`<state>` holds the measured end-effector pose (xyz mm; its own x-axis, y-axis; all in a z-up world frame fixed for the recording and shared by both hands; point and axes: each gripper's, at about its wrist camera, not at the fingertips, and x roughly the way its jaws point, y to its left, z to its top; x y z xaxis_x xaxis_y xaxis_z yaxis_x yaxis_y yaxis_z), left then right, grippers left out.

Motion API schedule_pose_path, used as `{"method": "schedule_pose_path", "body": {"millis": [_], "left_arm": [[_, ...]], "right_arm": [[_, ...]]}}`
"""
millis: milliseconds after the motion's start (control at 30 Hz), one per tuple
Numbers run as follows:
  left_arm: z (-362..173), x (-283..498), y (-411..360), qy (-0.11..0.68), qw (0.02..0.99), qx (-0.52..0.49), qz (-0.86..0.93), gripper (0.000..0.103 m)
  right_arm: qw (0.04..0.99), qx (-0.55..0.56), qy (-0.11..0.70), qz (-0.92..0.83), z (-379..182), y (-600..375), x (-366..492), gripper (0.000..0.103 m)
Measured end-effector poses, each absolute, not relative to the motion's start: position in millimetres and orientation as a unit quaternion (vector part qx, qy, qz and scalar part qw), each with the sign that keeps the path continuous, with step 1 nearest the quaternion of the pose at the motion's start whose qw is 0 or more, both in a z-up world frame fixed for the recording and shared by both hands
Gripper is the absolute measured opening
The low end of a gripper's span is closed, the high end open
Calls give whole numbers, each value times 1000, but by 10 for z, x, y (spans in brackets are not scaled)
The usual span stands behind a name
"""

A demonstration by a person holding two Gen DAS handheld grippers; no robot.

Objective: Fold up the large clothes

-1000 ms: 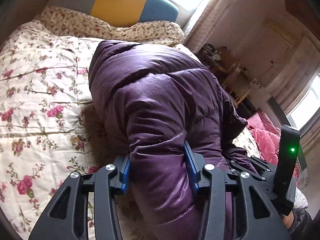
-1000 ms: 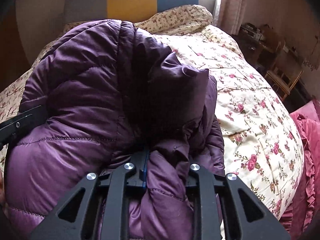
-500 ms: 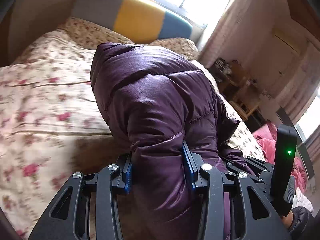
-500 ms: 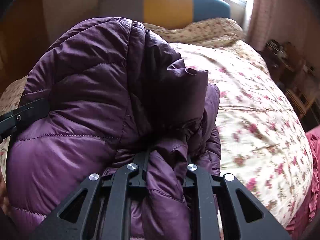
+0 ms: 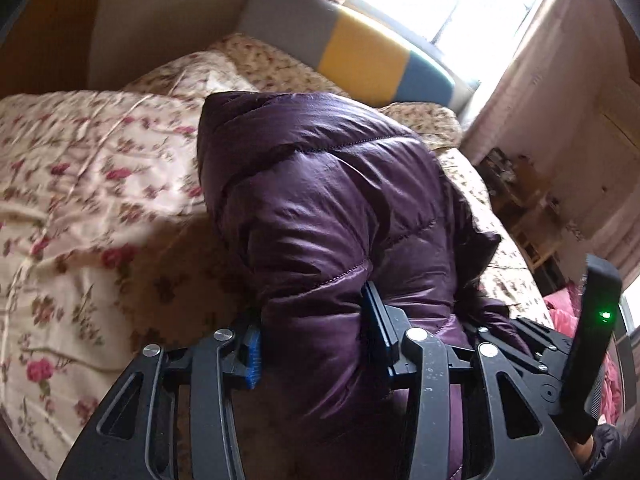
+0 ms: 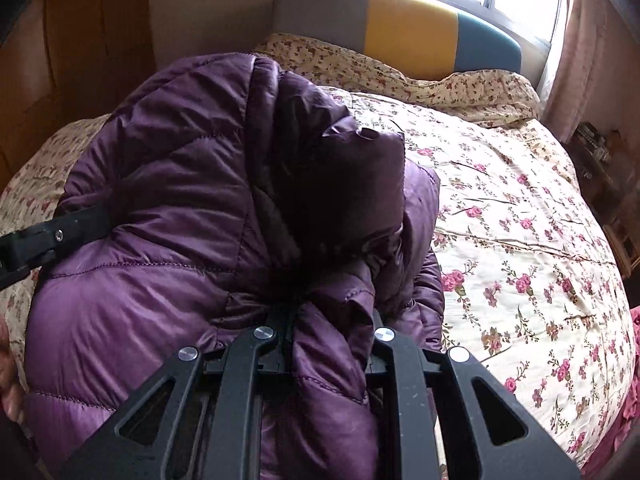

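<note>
A purple quilted down jacket [image 5: 328, 208] hangs bunched above a bed with a floral cover [image 5: 80, 184]. My left gripper [image 5: 314, 344] is shut on a thick fold of the jacket's near edge, which fills the space between its blue-padded fingers [image 5: 252, 354]. My right gripper [image 6: 330, 340] is shut on another bunched fold of the same jacket [image 6: 180, 200], whose dark lining shows at the middle. The left gripper's black frame [image 6: 52, 236] shows at the left edge of the right wrist view. The right gripper's body [image 5: 596, 344] with a green light shows at the right of the left wrist view.
A grey, yellow and blue headboard [image 6: 408, 28] stands at the far end under a bright window. Floral pillows [image 6: 400, 76] lie below it. A cluttered side table [image 5: 516, 184] stands right of the bed. Pink bedding [image 6: 628, 412] lies at the right edge. A wooden wardrobe [image 6: 72, 64] stands at left.
Both grippers have lifted the jacket higher off the bed and tilted upward, so more of the headboard, window and wall shows. The grips have not changed.
</note>
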<state>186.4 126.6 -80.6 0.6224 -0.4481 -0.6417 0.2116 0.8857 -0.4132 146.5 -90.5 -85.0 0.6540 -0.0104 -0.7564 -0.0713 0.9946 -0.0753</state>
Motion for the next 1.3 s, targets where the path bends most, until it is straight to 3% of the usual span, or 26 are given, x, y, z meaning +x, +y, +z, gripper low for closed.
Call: {"method": "schedule_pose_path", "body": {"millis": [167,500,733,900,1300], "left_arm": [[-884,1918,1153,403,892,-137,-152,54],[-1039,1846,936,384,913,-87,-111,55],[-837,1756,1006,380,915,-80,-107,56],[-696,1713,1111,366,921,-95,-95,56],[-430,1895,993,352,926,-99,-90,56]], "right_arm": [[906,-58,420,-10,-976,-979,1527,16],[915,-75,391,-56,-1285,-933,1473,18],[915,-73,390,-72,-1088,-893,1391,28],[916,-58,388,-77,-914,-945,1347,44],[930,-43,351,-95,-414,-964,1407,46]]}}
